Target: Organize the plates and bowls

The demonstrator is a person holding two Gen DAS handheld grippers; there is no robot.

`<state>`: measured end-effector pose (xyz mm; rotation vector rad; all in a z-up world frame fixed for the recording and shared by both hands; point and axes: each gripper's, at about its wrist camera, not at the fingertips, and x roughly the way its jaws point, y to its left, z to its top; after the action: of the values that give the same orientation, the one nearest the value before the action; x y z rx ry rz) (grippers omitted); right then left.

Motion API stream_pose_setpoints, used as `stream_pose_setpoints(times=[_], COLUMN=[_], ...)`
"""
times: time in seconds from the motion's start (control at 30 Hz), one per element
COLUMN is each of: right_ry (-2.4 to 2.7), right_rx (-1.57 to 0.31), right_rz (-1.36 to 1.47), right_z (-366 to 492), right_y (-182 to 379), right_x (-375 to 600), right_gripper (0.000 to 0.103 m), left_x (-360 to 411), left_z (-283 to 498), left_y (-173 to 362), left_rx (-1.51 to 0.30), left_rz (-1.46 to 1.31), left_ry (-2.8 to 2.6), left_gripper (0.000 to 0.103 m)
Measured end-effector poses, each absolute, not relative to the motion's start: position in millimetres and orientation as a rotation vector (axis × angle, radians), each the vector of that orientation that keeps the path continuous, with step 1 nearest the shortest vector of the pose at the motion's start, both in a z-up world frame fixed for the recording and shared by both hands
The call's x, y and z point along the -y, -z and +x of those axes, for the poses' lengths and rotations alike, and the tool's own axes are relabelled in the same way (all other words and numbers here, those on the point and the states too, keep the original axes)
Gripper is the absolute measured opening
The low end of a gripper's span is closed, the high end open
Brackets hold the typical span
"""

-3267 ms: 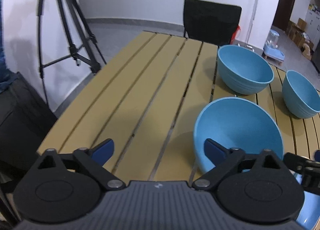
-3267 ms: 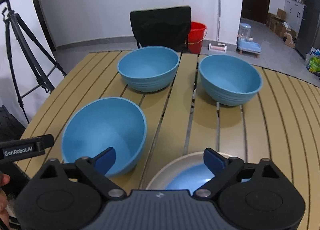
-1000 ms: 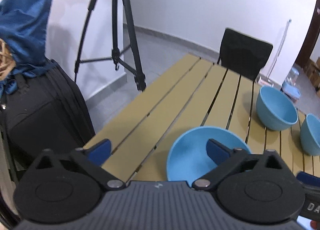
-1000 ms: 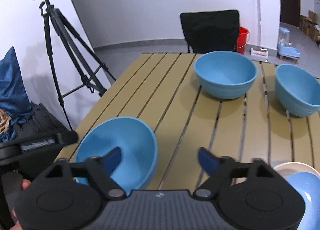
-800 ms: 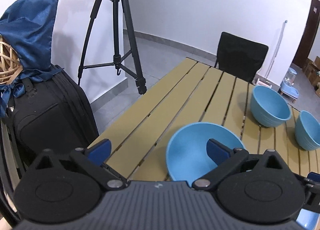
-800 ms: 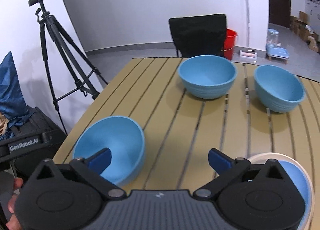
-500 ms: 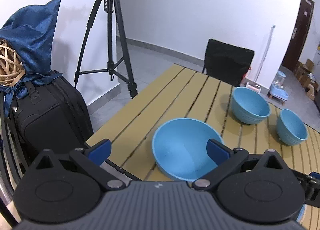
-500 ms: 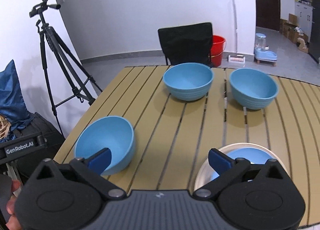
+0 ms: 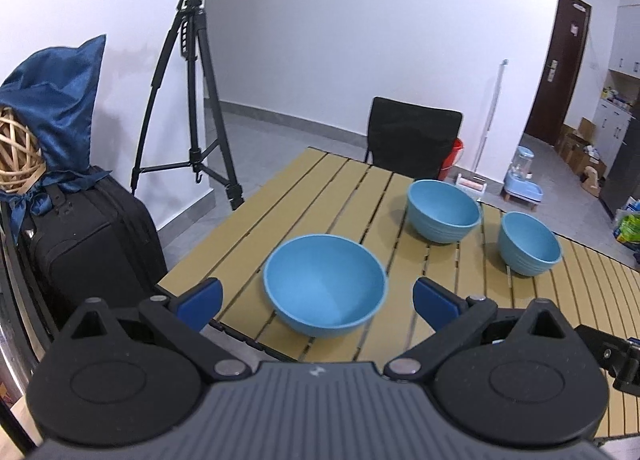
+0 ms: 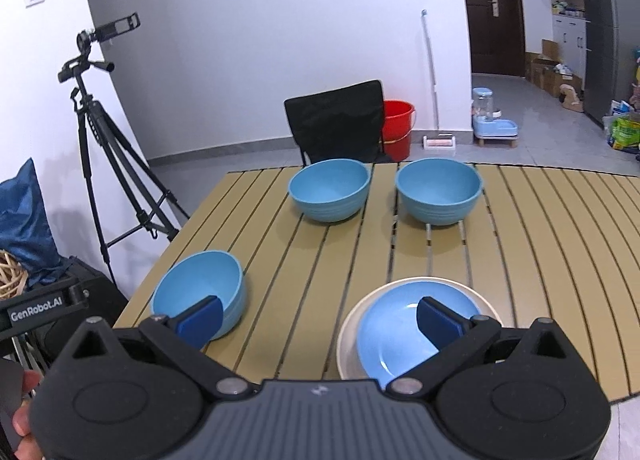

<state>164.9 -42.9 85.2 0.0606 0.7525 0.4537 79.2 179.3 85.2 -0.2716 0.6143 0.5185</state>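
Observation:
Three blue bowls stand on the slatted wooden table point(image 10: 540, 244). The nearest bowl point(image 9: 325, 285) point(image 10: 200, 289) sits by the table's near left corner. Two more bowls point(image 10: 329, 189) point(image 10: 438, 189) stand side by side at the far edge; the left wrist view shows them too point(image 9: 443, 210) point(image 9: 529, 242). A blue plate point(image 10: 400, 330) rests on a cream plate point(image 10: 350, 326) near the front edge. My left gripper point(image 9: 316, 298) is open above and in front of the nearest bowl, holding nothing. My right gripper point(image 10: 318, 318) is open and empty, raised between the nearest bowl and the plates.
A black chair point(image 10: 336, 120) stands behind the table, a red bucket point(image 10: 398, 124) beside it. A camera tripod point(image 9: 192, 100) and a black suitcase point(image 9: 80, 244) under blue cloth point(image 9: 60, 88) stand left of the table. A hand point(image 10: 22, 416) shows at the lower left.
Both grippers have pulled back and risen from the table, so more of it is in view. The nearest bowl now stands free on the table, apart from both grippers' fingers.

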Motion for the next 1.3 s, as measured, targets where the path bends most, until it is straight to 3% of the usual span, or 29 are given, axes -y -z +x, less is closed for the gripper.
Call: stream_pose_setpoints(times=[0.73,1.3], right_ry=[-0.318,-0.262], right_rx=[-0.715,-0.724], right_rz=[0.137,0.112], right_z=[151,196], right_y=[-93,-82], right_x=[128,155], right_gripper=[0.103,0.103], left_x=[-101,-76], left_z=[97,158], left_y=[-99,-88], left_rx=[-0.61,-0.652], left_rz=[-0.172,-0.139], left_ry=[-0.393,-0.347], left_gripper=[0.103,0.103])
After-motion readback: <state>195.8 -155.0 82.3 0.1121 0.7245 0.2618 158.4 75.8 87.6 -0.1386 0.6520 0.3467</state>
